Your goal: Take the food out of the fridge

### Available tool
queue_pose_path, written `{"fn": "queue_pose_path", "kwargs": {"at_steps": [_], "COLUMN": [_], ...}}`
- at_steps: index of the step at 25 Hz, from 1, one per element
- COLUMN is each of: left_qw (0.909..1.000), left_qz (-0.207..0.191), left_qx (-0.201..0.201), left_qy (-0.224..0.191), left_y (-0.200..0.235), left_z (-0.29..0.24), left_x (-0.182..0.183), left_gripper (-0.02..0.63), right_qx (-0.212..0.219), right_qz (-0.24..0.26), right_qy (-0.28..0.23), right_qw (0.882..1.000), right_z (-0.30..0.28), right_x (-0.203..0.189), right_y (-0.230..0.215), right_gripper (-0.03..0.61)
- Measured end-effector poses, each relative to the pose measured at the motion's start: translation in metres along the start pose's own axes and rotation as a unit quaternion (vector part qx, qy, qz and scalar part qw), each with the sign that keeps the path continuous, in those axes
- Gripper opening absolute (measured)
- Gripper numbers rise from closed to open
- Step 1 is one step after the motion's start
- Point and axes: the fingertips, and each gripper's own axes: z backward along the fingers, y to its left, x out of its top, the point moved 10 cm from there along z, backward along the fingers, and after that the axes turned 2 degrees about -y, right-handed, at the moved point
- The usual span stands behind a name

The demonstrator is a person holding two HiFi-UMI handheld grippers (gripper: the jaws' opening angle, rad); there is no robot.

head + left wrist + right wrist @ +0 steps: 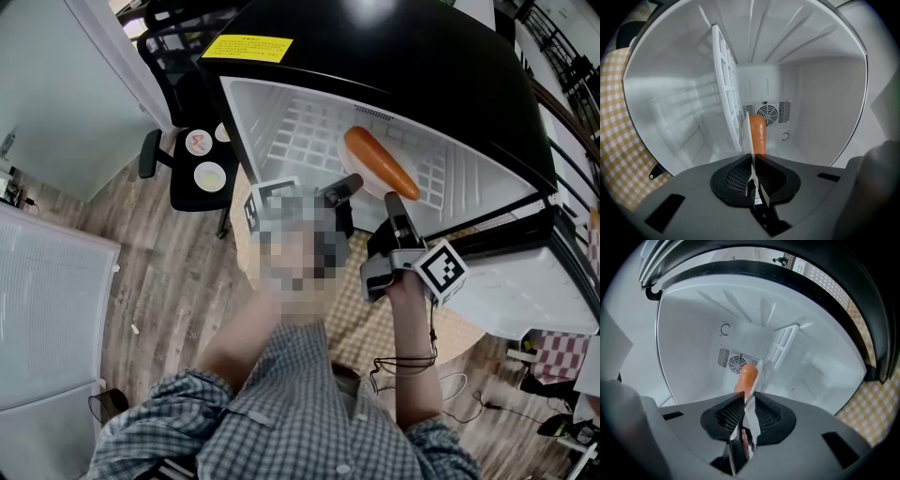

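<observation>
Inside the open fridge (281, 122), the sausage (380, 161) lies straight ahead of both tips, untouched. The left tool (348, 184) and right tool (393, 199) are clenched shut, empty.

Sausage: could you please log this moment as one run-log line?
left gripper: shut on plate rim | right gripper: shut on plate rim | sausage: on plate, inside open fridge | food: not yet out

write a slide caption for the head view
Left gripper and right gripper grip a white plate bearing a sausage inside the open fridge
</observation>
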Motion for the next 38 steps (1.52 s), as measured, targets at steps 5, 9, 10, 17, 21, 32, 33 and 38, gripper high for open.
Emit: {"fn": "queue_pose_path", "kwargs": {"at_steps": [5,9,10,17,21,32,33,38], "left_qw": [1.0000,1.0000,1.0000,0.9998,0.9997,0.9989,0.9987,0.9991], "left_qz": [0.000,-0.002,-0.002,-0.006,-0.009,-0.023,-0.025,-0.028], "left_qx": [-0.003,-0.007,-0.008,-0.017,-0.022,-0.041,-0.044,-0.031], "left_qy": [-0.002,-0.003,-0.004,-0.005,-0.006,-0.003,-0.002,-0.003], "left_y": [-0.001,-0.002,-0.002,-0.005,-0.006,-0.007,-0.007,-0.006], "left_z": [0.006,0.011,0.012,0.020,0.030,0.051,0.054,0.071], "left_x": [-0.005,-0.009,-0.010,-0.016,-0.025,-0.045,-0.047,-0.058], "left_gripper": [0.029,0.029,0.029,0.029,0.029,0.029,0.029,0.029], "right_qx": [0.002,0.006,0.006,0.016,0.025,0.035,0.035,0.035], "right_qz": [0.003,0.006,0.008,0.017,0.017,0.044,0.046,0.055], "right_qy": [0.004,0.007,0.007,0.018,0.022,0.047,0.049,0.065], "right_qw": [1.000,1.000,1.000,1.000,0.999,0.997,0.997,0.996], "right_z": [0.006,0.011,0.013,0.021,0.031,0.057,0.060,0.073], "right_x": [-0.002,-0.004,-0.004,-0.007,-0.011,-0.020,-0.021,-0.028], "right_y": [0.001,0.003,0.003,0.007,0.009,0.012,0.012,0.013], "right_gripper": [0.061,0.061,0.061,0.061,0.061,0.061,0.061,0.061]}}
